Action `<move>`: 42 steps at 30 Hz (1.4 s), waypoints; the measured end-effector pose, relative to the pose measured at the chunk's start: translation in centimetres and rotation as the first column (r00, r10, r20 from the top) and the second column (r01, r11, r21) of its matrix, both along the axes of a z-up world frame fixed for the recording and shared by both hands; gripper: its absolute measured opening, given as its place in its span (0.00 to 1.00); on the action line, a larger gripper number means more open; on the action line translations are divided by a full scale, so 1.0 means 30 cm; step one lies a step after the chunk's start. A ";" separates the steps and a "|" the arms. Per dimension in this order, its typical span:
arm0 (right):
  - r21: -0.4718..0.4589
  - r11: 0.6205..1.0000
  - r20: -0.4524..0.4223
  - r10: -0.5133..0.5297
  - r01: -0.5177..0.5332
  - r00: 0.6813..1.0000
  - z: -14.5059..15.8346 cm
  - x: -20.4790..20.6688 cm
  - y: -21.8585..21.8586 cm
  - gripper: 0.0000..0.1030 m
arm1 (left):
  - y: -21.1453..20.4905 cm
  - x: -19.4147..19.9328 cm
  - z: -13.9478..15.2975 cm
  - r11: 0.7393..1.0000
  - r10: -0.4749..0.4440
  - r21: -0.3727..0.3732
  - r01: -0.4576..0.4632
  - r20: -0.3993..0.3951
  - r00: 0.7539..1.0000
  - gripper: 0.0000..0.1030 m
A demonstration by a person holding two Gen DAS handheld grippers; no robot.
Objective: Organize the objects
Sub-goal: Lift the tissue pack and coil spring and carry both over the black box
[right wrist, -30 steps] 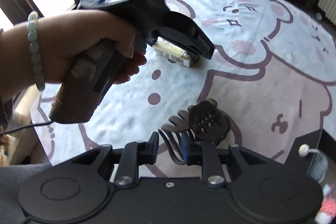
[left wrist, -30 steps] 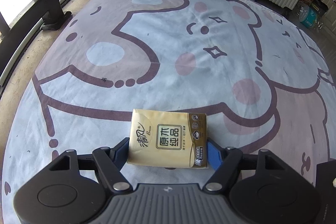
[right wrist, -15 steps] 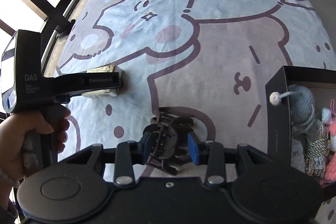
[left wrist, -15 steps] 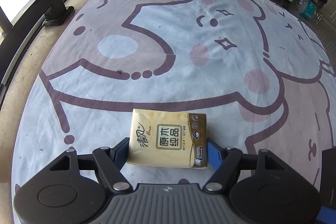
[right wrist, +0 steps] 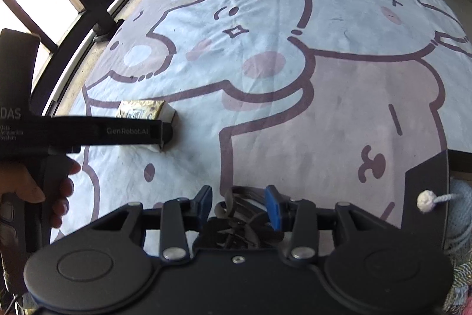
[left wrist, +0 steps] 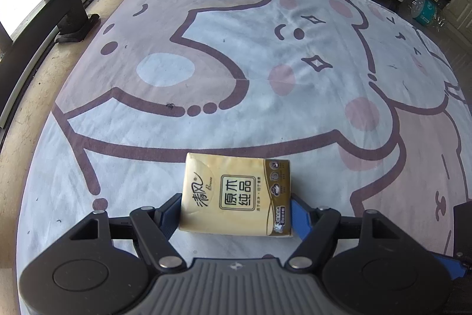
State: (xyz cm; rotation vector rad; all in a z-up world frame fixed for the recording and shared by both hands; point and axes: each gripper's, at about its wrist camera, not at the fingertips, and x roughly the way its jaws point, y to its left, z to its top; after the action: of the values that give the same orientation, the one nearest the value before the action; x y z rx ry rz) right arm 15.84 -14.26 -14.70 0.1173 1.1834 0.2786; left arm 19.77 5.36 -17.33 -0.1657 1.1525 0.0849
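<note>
Tissue pack [left wrist: 236, 195] sits between the blue pads of the left gripper [left wrist: 236, 207], pinched across its short sides, label up. Left gripper is clenched on it; grip is near the pack's rear end, so most of the pack sticks out forward. In the right wrist view the pack [right wrist: 144, 109] looks just above or resting on the bear-print blanket [left wrist: 265, 64]; can't tell whether it touches.

Right gripper [right wrist: 239, 204] has a dark claw hair clip [right wrist: 239, 214] between its blue pads. Clip is mostly hidden under the gripper body; pads sit either side of it, so I read it as grasped, not certain.

Black box [right wrist: 424, 191] stands at the right edge of the blanket, right of the right gripper. Knitted yarn items [right wrist: 460, 214] already lie inside, with a white pom-pom [right wrist: 424, 201] hanging at its rim. Looks like the collection bin, which explains why both grippers carry one item each.

Judgement: clip is nearer the box, so it likely goes in first. Tissue pack is left of the box, well apart from it. The soft pack could slip out of an end grip.
</note>
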 end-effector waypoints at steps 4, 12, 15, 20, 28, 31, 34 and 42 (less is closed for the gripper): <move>-0.007 0.997 -0.056 0.079 -0.079 0.995 0.000 -0.039 0.002 0.51 | -0.002 0.001 0.002 1.000 0.000 0.003 0.000 -0.002 1.000 0.72; -0.012 0.971 -0.128 0.237 -0.240 0.963 0.020 -0.160 0.025 0.65 | -0.022 0.000 0.013 1.000 0.008 0.004 -0.008 -0.025 1.000 0.72; -0.021 0.977 -0.125 0.209 -0.213 0.970 0.037 -0.167 0.026 0.70 | -0.035 -0.001 0.021 1.000 0.004 0.004 -0.003 -0.029 1.000 0.72; -0.109 0.953 -0.092 0.273 -0.282 0.958 0.046 -0.186 0.100 0.78 | -0.049 -0.005 0.034 1.000 -0.015 0.005 0.015 -0.023 1.000 0.72; -0.339 0.833 -0.110 0.427 -0.438 0.897 -0.026 -0.224 0.167 0.63 | -0.019 -0.014 0.037 1.000 0.011 -0.012 -0.011 -0.037 0.999 0.72; -0.308 0.858 -0.104 0.400 -0.412 0.910 -0.017 -0.210 0.138 0.63 | -0.012 -0.023 0.047 1.000 0.019 -0.014 -0.020 -0.038 0.999 0.72; -0.299 0.882 -0.085 0.357 -0.365 0.930 0.004 -0.198 0.117 0.59 | -0.017 -0.034 0.064 1.000 0.017 -0.008 -0.018 -0.036 0.999 0.72; -0.313 0.905 -0.029 0.295 -0.289 0.955 0.074 -0.201 0.090 0.59 | -0.038 -0.068 0.137 1.000 0.010 -0.003 -0.010 -0.010 1.000 0.72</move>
State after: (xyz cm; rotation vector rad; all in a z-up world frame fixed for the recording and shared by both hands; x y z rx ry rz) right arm 9.81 -11.58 -12.50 -0.3456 1.2117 0.3487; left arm 17.73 4.21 -13.23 -0.1737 1.1622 0.0931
